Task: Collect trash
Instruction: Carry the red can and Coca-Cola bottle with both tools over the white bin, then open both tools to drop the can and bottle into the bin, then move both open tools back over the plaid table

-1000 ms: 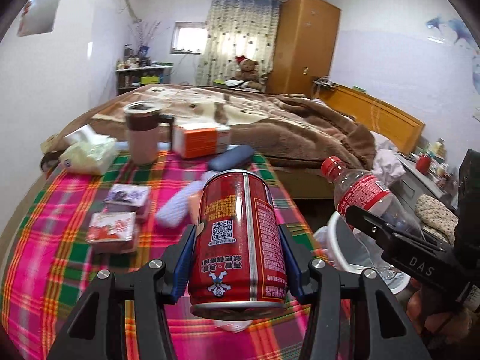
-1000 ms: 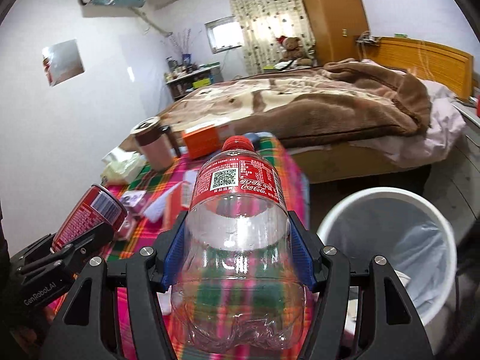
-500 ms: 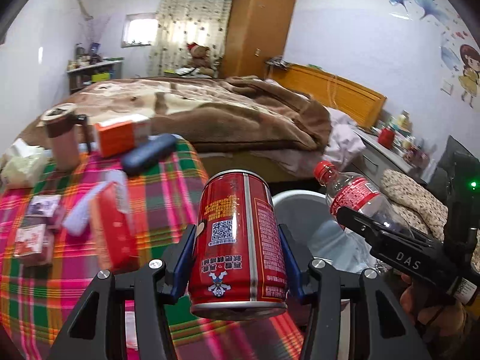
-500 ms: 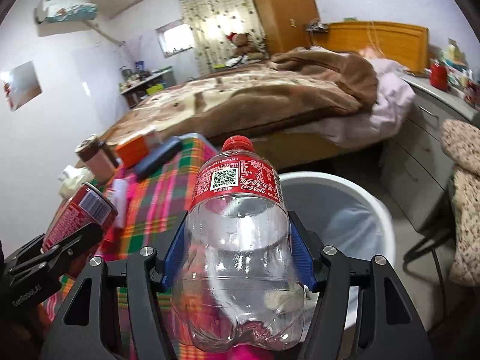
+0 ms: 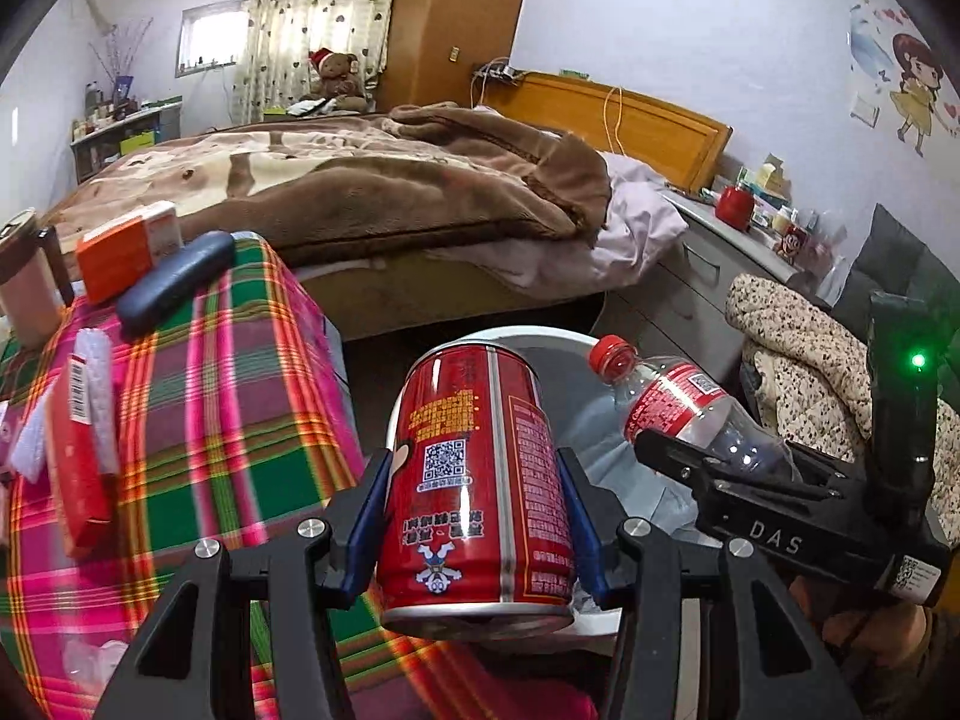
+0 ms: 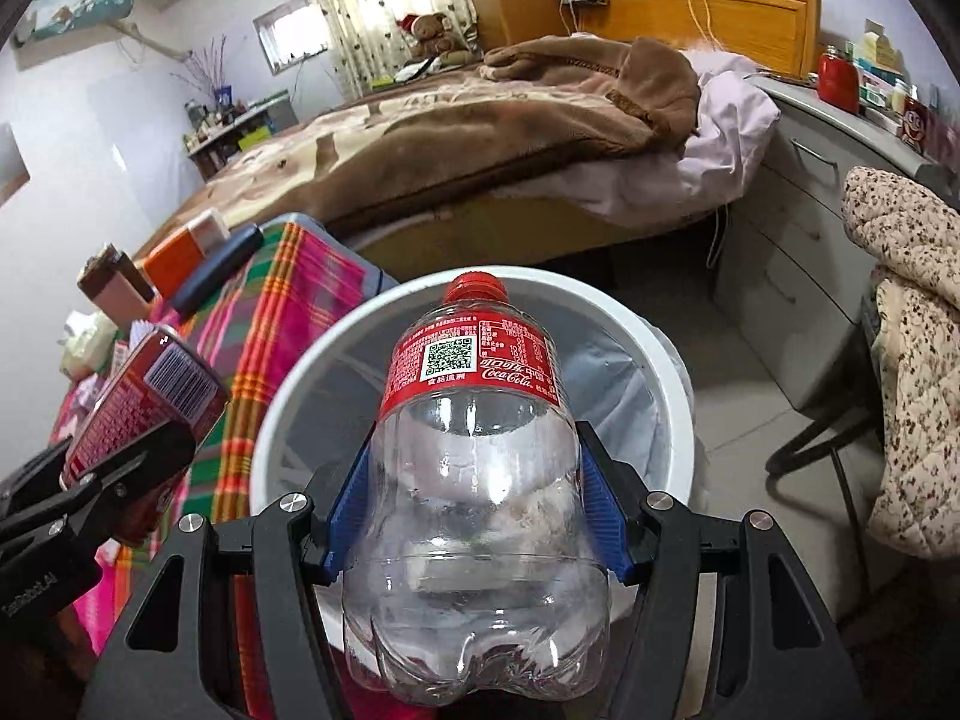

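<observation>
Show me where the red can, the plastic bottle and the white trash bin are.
red can [image 5: 480, 480], left wrist view, middle of its side.
plastic bottle [image 6: 474, 510], right wrist view, clear body.
white trash bin [image 6: 675, 396], right wrist view, right rim.

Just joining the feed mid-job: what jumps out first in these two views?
Each gripper holds trash: the left gripper clamps a red can, the right gripper an empty cola bottle. Both hang at the white bin, which stands on the floor between the plaid-covered table and the bed.
</observation>
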`<state>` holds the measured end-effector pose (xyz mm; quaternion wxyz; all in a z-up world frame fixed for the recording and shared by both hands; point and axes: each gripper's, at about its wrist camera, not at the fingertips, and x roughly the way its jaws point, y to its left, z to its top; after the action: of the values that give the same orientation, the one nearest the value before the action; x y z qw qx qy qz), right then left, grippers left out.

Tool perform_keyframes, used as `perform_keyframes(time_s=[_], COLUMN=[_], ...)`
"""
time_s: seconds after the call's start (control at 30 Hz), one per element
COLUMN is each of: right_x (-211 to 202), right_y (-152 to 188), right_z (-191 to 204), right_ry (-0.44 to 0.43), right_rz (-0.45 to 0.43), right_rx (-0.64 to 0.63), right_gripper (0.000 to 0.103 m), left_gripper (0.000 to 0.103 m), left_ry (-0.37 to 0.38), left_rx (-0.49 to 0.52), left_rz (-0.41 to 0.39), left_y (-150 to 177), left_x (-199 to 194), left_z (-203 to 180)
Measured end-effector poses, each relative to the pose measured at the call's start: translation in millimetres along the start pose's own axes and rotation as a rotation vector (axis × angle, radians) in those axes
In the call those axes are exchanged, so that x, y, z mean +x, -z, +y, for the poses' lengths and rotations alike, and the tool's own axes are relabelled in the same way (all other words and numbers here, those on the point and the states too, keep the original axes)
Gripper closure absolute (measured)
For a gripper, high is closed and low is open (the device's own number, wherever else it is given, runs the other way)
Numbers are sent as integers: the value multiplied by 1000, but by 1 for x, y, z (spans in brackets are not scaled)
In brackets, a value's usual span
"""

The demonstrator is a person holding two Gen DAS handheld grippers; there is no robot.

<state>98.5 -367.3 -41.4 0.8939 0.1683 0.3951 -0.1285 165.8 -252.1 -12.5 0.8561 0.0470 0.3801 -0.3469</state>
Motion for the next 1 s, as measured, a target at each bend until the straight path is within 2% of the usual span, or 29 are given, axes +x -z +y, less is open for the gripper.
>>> perform_keyframes(time_s=[0.4, 0.5, 0.53, 0.6, 1.0], right_x=[16, 16, 15, 13, -6], right_y=[-1, -1, -1, -2, -4], right_z=[-18, -21, -20, -20, -9], right_ry=[24, 29, 32, 31, 18], right_rz=[53, 50, 45, 36, -28], right_rx=[-10, -2, -2, -7, 1], right_gripper=[39, 37, 33, 30, 30], left_gripper=[50, 43, 41, 40, 40], left_ry=[27, 16, 20, 29, -4], left_rx=[-36, -28, -27, -34, -35], left_rz=[52, 38, 32, 29, -9], left_y=[-1, -2, -2, -3, 1], left_x=[32, 29, 28, 26, -2], left_z=[0, 0, 0, 0, 8])
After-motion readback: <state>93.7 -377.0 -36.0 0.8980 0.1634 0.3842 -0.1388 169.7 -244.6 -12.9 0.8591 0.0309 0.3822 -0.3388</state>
